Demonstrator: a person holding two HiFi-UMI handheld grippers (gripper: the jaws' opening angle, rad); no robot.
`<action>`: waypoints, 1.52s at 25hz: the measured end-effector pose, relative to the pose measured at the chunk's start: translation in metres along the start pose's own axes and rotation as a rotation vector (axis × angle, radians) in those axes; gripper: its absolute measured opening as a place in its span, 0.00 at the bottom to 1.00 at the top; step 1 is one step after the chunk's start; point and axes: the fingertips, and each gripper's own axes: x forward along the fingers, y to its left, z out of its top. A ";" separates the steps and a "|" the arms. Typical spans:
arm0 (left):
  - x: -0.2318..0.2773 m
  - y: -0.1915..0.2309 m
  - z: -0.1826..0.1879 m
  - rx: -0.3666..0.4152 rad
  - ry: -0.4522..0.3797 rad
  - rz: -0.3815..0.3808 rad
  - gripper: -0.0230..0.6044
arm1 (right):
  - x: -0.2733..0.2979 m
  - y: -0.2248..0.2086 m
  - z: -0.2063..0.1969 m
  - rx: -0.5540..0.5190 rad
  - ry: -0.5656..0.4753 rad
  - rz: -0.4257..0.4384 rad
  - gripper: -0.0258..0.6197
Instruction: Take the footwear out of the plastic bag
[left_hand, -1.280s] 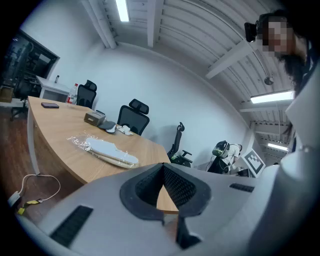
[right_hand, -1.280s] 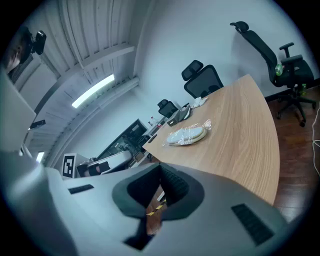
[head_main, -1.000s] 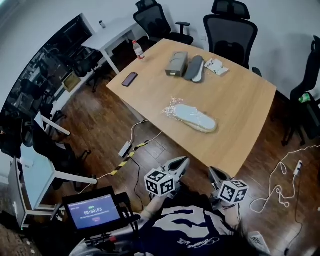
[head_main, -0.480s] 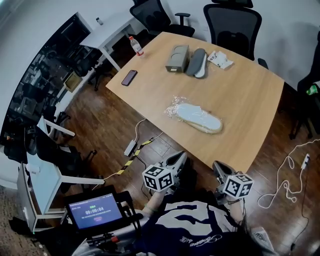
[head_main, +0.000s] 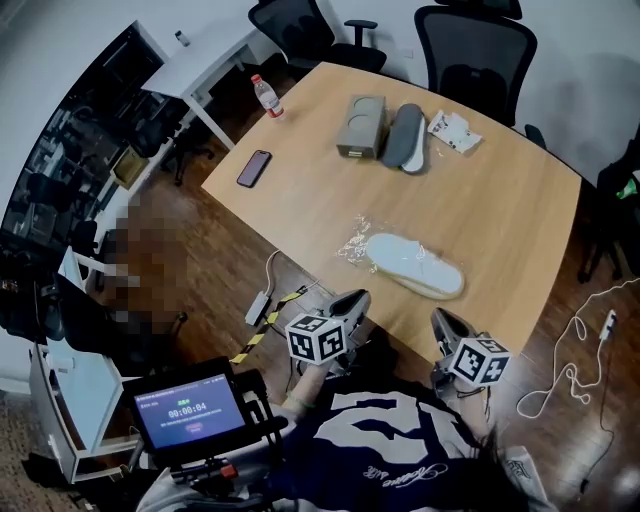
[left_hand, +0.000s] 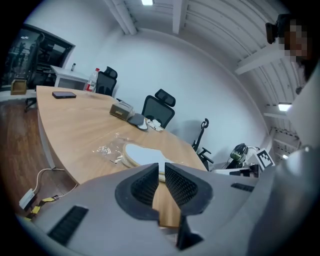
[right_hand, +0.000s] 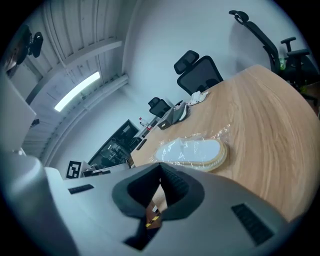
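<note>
Head view: the bagged footwear (head_main: 415, 266) lies near the table (head_main: 500, 190) edge, with left claw (head_main: 352, 303) and right claw (head_main: 443, 322) short of it.

Left gripper view: left claw opening, empty; we risk pinching footwear together with its wrapping.

Right gripper view: right claw closed, empty; a nudge could slide the bag (right_hand: 222, 131) off.

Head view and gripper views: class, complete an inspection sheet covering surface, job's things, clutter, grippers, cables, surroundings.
Surface: wooden table, mostly bare.
Job's things: pale footwear inside plastic bag, near the table edge.
Clutter: phone, bottle, grey box, dark shoe sole, packet.
Grippers: left gripper jaws opening, empty; right gripper jaws shut, empty.
Cables: white cable, power strip on floor.
Surroundings: office chairs, white desk.
</note>
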 end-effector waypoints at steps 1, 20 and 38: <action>0.004 0.011 0.004 -0.006 0.016 -0.007 0.09 | 0.011 0.001 0.006 -0.006 0.000 -0.019 0.03; 0.069 0.113 -0.006 -0.248 0.319 -0.158 0.31 | 0.145 -0.074 0.025 0.074 0.150 -0.404 0.03; 0.113 0.106 0.017 -0.425 0.336 -0.249 0.31 | 0.146 -0.076 0.022 0.157 0.159 -0.306 0.03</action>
